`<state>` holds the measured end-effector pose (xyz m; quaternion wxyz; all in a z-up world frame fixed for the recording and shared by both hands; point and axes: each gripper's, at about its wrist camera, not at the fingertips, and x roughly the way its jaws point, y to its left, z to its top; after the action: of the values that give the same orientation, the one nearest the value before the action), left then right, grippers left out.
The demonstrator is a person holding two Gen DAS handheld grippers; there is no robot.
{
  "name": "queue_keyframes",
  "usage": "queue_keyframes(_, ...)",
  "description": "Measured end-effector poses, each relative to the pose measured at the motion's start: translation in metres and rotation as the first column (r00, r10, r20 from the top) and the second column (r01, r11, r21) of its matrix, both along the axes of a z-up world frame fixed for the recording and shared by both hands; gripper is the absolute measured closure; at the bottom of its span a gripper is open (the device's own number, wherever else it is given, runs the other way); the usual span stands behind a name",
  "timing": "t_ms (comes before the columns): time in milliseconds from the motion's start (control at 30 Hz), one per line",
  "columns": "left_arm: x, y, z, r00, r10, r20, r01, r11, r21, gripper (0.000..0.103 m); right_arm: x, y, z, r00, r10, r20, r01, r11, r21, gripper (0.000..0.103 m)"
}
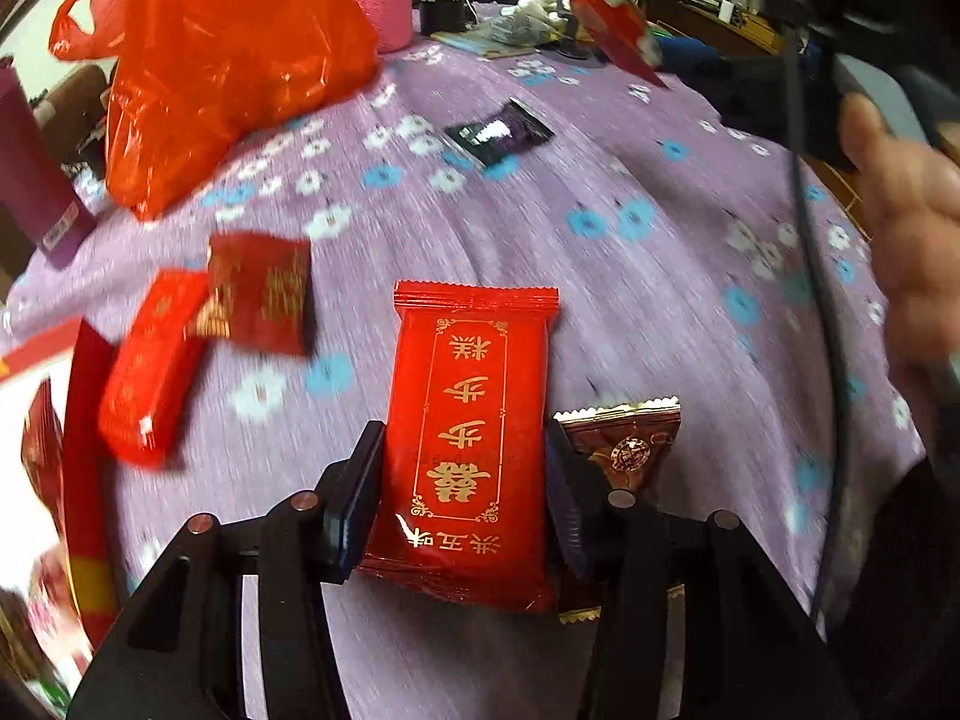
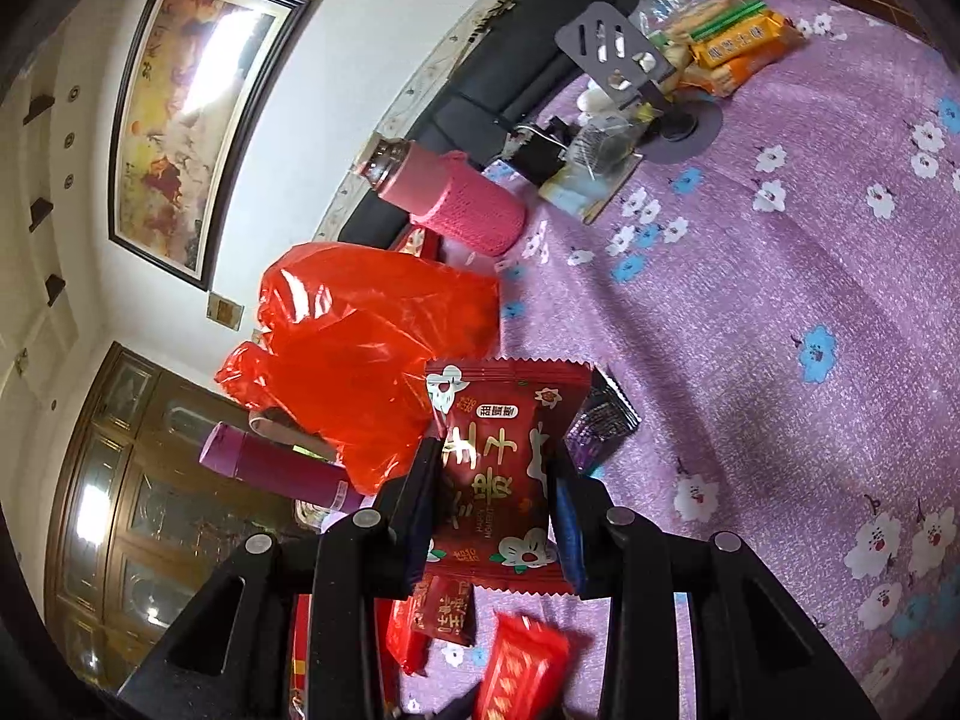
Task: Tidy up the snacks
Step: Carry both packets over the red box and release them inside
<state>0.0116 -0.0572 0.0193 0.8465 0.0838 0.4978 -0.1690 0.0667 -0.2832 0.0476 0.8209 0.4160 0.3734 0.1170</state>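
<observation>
Red wrapper filled our left gripper (image 1: 465,468), clamped on the long red snack packet (image 1: 471,438), a brown packet (image 1: 630,450) just beside its right pad. Our right gripper (image 2: 495,492) pinched a dark red flowered packet (image 2: 504,474) above the purple flowered cloth (image 2: 780,330). Open cloth lay ahead of both. Loose red packets (image 1: 156,360) lay left, near the red-rimmed box (image 1: 84,420); the red plastic bag (image 1: 222,72) and pink bottle (image 2: 456,198) stood beyond. Only the right view showed the biscuit packs (image 2: 732,42).
</observation>
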Motion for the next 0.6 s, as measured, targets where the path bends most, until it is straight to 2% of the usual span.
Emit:
queue_keyframes(200,-0.027,-0.002,0.002,1.0,-0.019,0.007,0.019,1.0,-0.014,0.055,0.0,-0.001,0.003,1.0,0.001,0.005,-0.001,1.0,-0.011,0.068)
queue_keyframes(600,-0.034,0.018,0.007,0.998,0.036,0.042,-0.034,0.998,-0.049,0.055,0.002,0.015,0.0,0.999,0.043,-0.009,-0.043,0.998,-0.049,0.068)
